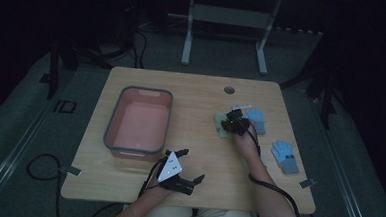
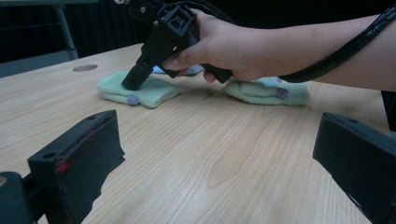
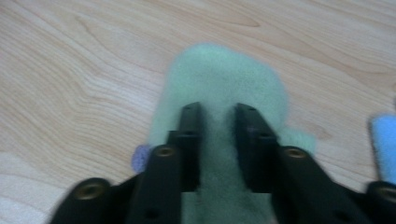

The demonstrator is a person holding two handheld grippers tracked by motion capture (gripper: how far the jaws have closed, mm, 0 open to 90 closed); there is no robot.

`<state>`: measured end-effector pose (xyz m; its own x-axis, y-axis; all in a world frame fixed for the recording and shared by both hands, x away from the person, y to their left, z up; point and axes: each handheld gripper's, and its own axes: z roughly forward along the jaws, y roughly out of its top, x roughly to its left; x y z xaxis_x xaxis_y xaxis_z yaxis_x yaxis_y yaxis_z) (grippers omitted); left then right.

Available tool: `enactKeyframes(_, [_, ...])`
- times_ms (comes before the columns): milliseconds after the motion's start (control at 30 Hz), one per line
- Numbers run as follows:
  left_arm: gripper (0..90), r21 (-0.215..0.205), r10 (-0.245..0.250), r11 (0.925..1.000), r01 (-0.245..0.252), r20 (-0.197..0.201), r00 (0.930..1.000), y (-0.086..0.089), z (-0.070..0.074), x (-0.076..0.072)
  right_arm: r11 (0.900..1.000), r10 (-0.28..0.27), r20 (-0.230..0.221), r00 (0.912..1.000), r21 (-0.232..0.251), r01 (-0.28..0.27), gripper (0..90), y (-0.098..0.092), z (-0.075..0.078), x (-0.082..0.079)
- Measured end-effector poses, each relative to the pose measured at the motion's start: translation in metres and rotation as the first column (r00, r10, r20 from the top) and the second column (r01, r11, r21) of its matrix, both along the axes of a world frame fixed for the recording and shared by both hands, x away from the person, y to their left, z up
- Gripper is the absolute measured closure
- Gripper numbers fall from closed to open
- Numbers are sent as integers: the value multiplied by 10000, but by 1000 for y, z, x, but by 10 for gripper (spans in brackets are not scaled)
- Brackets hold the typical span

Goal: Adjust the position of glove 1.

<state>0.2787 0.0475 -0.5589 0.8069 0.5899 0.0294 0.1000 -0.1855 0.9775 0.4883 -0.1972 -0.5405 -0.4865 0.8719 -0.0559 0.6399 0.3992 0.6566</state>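
Green fleece glove (image 3: 219, 88) pinched by right gripper (image 3: 218, 114) near table's (image 1: 192, 88) far right.
Thin pinch may slip; left gripper (image 1: 184, 164) spread, idle.

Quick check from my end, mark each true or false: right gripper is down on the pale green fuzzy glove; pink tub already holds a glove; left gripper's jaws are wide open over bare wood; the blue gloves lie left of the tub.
1. The right gripper is down on the pale green fuzzy glove. True; its jaws straddle a ridge of the fabric.
2. The pink plastic tub with a grey rim holds a glove. False; nothing lies inside it.
3. The left gripper has wide-open jaws over bare wood. True.
4. The two blue gloves lie left of the tub. False; they lie on the table's right side.
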Motion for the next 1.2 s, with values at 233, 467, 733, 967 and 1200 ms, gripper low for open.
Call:
enactKeyframes(233, [9, 12, 23, 10000, -23, 32, 10000, 0, 0, 0, 9978, -557, 260, 9981, -340, 565, 862, 6, 5, -7])
enactKeyframes(467, [9, -21, -3, 10000, 3, 7, 10000, 0, 0, 0, 9979, -526, 460, 9976, 395, 508, 865, 8, 38, -28])
enactKeyframes(733, [9, 2, -6, 10000, 6, 46, 10000, -1, 0, -1, 9978, -421, 1300, 9906, 564, 350, 870, 21, 80, -76])
enactKeyframes(967, [9, -16, -11, 10000, 11, 15, 10000, 0, 0, 0, 9988, -231, 2063, 9782, 478, 135, 871, 34, 103, -113])
enactKeyframes(1200, [9, 14, 0, 10000, 0, 62, 10000, -1, 0, -1, 9967, 127, 2131, 9770, 751, -293, 870, 35, 104, -150])
